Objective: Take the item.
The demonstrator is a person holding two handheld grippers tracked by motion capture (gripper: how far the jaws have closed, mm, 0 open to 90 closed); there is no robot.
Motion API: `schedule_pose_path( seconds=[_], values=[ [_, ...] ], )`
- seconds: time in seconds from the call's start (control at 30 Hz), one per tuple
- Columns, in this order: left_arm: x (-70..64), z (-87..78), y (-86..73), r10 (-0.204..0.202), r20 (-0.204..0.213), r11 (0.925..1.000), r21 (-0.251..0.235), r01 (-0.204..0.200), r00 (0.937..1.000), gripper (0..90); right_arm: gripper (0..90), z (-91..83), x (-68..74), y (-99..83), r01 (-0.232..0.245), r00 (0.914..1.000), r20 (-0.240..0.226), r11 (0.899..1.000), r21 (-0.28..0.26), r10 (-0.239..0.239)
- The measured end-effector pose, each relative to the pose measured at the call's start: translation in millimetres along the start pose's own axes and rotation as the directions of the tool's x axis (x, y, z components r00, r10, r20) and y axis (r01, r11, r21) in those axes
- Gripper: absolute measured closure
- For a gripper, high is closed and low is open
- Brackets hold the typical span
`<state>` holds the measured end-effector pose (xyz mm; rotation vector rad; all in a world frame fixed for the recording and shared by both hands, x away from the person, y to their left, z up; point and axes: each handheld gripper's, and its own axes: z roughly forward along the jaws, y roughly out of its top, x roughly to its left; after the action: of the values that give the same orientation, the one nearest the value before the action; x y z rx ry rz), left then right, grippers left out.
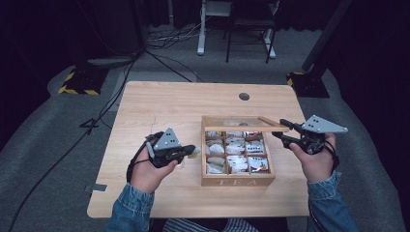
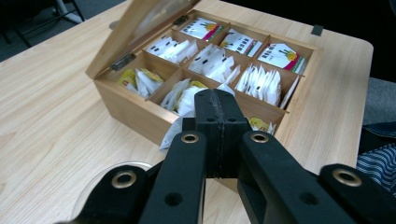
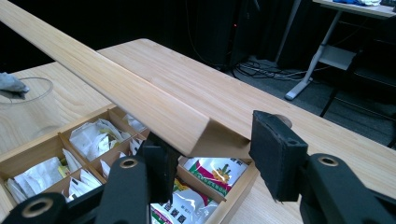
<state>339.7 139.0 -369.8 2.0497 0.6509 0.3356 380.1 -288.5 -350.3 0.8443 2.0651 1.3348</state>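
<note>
In the high view, a wooden tea box (image 1: 237,180) sits at the centre of the light worktop (image 1: 159,101), its nine compartments filled with tea bags. Its lid (image 1: 244,128) is raised, the front edge crossing the upper part of the box. The right claw (image 1: 283,130), right of centre, has its jaws spread about the lid's right corner. The left claw (image 1: 193,150), left of the box, is pressed together on a small tea bag (image 1: 194,154).

The left gripper view adds what the high view blurs: the jaws meet at the frame's middle, a white packet (image 2: 175,133) pinched beneath them against the box's near wall, and a clear round glass rim (image 2: 100,175) at lower left.

The right gripper view shows the lid's corner (image 3: 187,135) lying between the open jaws, with colourful packets (image 3: 215,170) below and the glass (image 3: 28,93) at far left.
</note>
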Motion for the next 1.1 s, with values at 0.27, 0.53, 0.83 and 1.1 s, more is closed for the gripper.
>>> schedule_pose_path(
  seconds=[0.27, 0.53, 0.83, 1.1],
  values=[
    [12.9, -15.4, -5.9, -0.039, -0.045, 0.9991, -0.022, 0.038, 0.9982, 89.9, 52.5, 0.1, -0.2, -0.1, -0.002, 1.0000, -0.001, 1.000, -0.001, 0.002],
    [25.8, -21.9, -14.8, -0.082, -0.082, 0.9966, -0.015, 0.081, 0.9933, 89.9, 52.4, 0.1, -0.2, -0.1, -0.003, 1.0000, -0.001, 1.000, 0.000, 0.003],
    [34.1, -13.8, -24.3, -0.120, -0.077, 0.9925, 0.011, 0.122, 0.9897, 89.9, 52.3, 0.4, -0.3, -0.3, -0.004, 1.0000, -0.001, 1.000, 0.000, 0.004],
    [38.2, -5.3, -32.0, -0.154, -0.052, 0.9868, 0.044, 0.156, 0.9868, 89.8, 52.3, 0.4, -0.3, -0.3, -0.003, 1.0000, -0.001, 1.000, 0.000, 0.003]
  ],
)
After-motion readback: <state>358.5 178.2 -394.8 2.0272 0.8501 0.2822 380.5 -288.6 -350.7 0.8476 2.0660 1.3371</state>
